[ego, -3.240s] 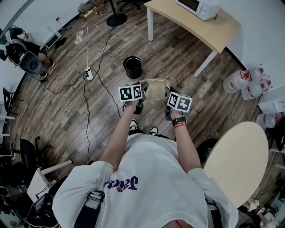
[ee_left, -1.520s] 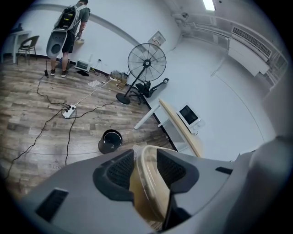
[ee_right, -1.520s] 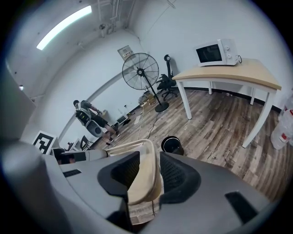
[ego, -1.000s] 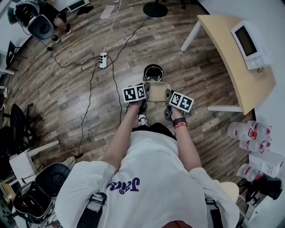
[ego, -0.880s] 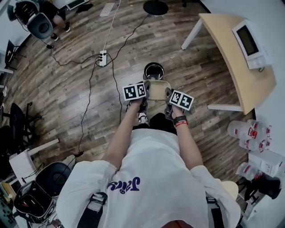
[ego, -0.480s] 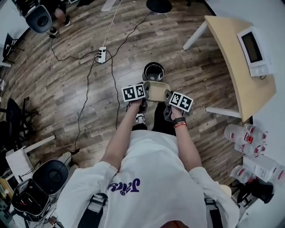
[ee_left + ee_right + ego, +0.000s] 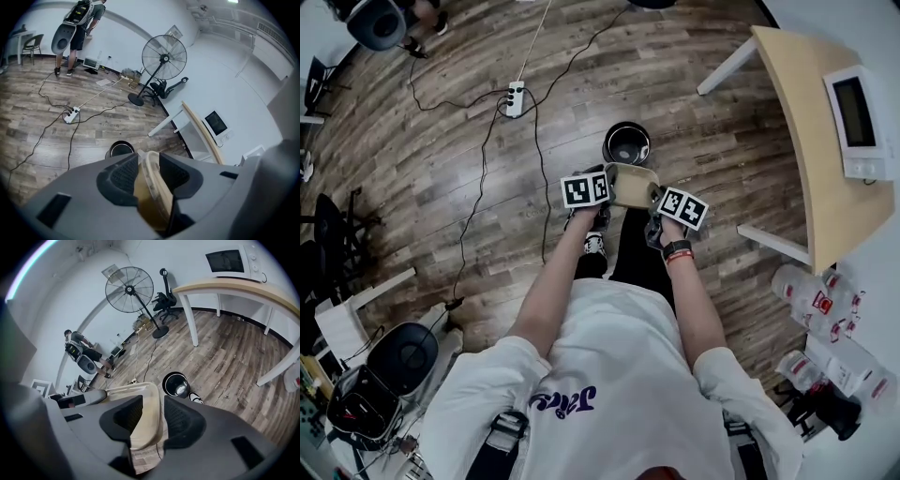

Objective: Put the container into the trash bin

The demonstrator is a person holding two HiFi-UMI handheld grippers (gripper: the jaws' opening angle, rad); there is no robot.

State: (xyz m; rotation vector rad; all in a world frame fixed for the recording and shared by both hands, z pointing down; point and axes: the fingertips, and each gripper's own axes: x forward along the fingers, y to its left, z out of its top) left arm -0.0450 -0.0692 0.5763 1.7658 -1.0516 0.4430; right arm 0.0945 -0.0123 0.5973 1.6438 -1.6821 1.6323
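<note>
A clear, shallow plastic container (image 7: pixel 630 185) hangs in the air between my two grippers. My left gripper (image 7: pixel 606 180) grips its left rim, and its jaws are closing with the rim (image 7: pixel 152 180) between the pads. My right gripper (image 7: pixel 654 197) is shut on the opposite rim (image 7: pixel 146 420). The black round trash bin (image 7: pixel 626 143) stands on the wooden floor just beyond the container. The bin is open-topped and shows in the left gripper view (image 7: pixel 121 149) and in the right gripper view (image 7: pixel 176 384).
A wooden table (image 7: pixel 811 141) with a microwave (image 7: pixel 861 112) stands to the right. A power strip (image 7: pixel 516 98) and cables lie on the floor at the left. Water bottles (image 7: pixel 811 286) sit at the lower right. A floor fan (image 7: pixel 164 58) and a standing person (image 7: pixel 75 28) are farther off.
The person has walked up to the bin. Both grippers have sunk with the container held between them. It now hangs just before the bin.
</note>
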